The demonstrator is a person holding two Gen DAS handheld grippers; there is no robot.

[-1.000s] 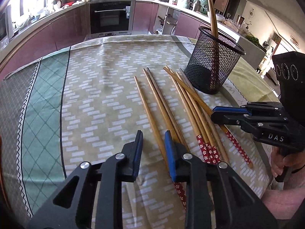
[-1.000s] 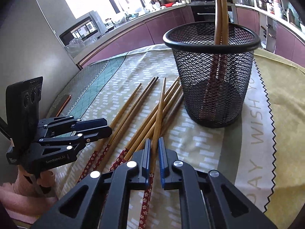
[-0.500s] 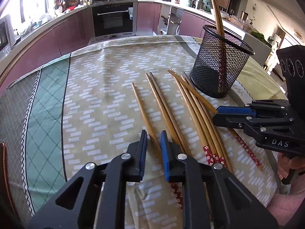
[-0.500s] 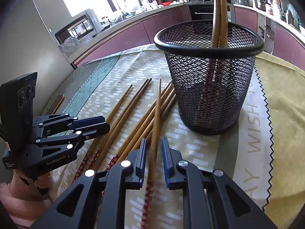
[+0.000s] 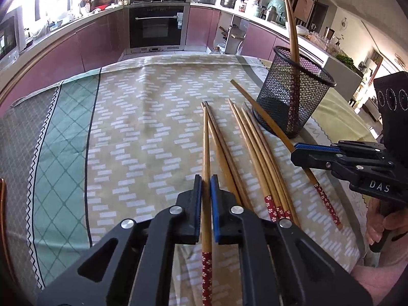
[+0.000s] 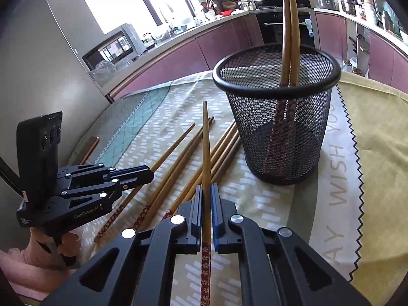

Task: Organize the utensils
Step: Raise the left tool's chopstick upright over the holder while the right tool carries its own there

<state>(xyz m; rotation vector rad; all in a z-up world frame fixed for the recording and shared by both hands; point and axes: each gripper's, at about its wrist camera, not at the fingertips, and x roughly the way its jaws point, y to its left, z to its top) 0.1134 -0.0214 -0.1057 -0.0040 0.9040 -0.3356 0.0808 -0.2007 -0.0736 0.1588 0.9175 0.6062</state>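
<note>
Each tool grips one chopstick: the left tool (image 5: 206,199) pinches its chopstick (image 5: 206,153), the right tool (image 6: 206,209) its own (image 6: 206,148), apparently lifted. Loose chopsticks (image 5: 255,153) lie mid-surface beside the mesh cup (image 6: 278,117). They look light, stiff, slick; grip near the patterned ends.

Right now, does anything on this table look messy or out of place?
Yes. Loose chopsticks lie scattered on the tablecloth beside the mesh cup, which holds only two. Each claw grips one chopstick.
</note>
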